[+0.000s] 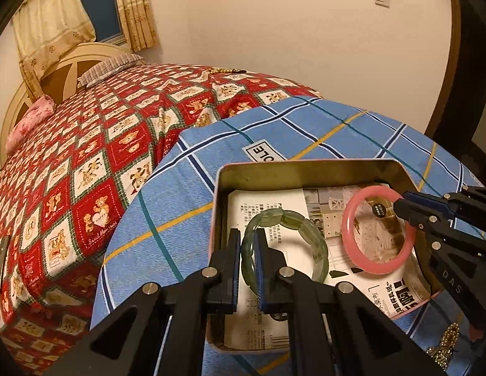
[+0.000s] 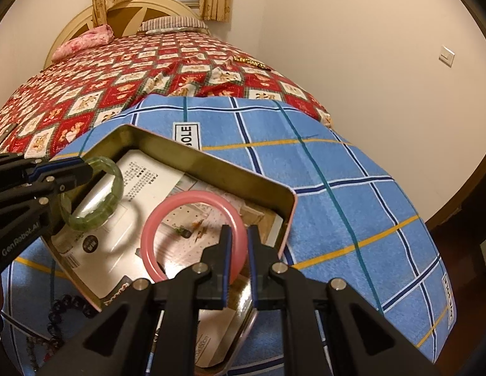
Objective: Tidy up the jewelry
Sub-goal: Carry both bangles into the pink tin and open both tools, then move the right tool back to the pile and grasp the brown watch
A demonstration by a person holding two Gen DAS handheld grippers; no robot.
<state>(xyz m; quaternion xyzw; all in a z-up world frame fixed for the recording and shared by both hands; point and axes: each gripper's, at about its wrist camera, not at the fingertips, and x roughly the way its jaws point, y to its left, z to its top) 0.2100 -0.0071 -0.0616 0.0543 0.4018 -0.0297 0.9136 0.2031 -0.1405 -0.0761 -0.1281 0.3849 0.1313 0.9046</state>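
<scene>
A green stone bracelet [image 1: 293,238] hangs over the open metal tin [image 1: 309,169], and my left gripper [image 1: 246,241] is shut on its left side. A pink bangle [image 1: 377,225] is held over the right part of the same tin by my right gripper [image 1: 403,211], which comes in from the right. In the right wrist view the right gripper [image 2: 238,239] is shut on the pink bangle [image 2: 167,219] at its right edge. There the left gripper [image 2: 86,170] grips the green bracelet [image 2: 98,210] from the left. Printed paper [image 1: 268,203] lines the tin's floor.
The tin [image 2: 211,166] sits on a blue plaid cloth [image 1: 305,125] laid over a bed with a red patterned quilt [image 1: 86,156]. A dark bead string [image 2: 64,310] lies on the cloth beside the tin. A glittery gold piece [image 1: 443,344] lies at the lower right. More gold jewelry [image 2: 249,60] rests far up the bed.
</scene>
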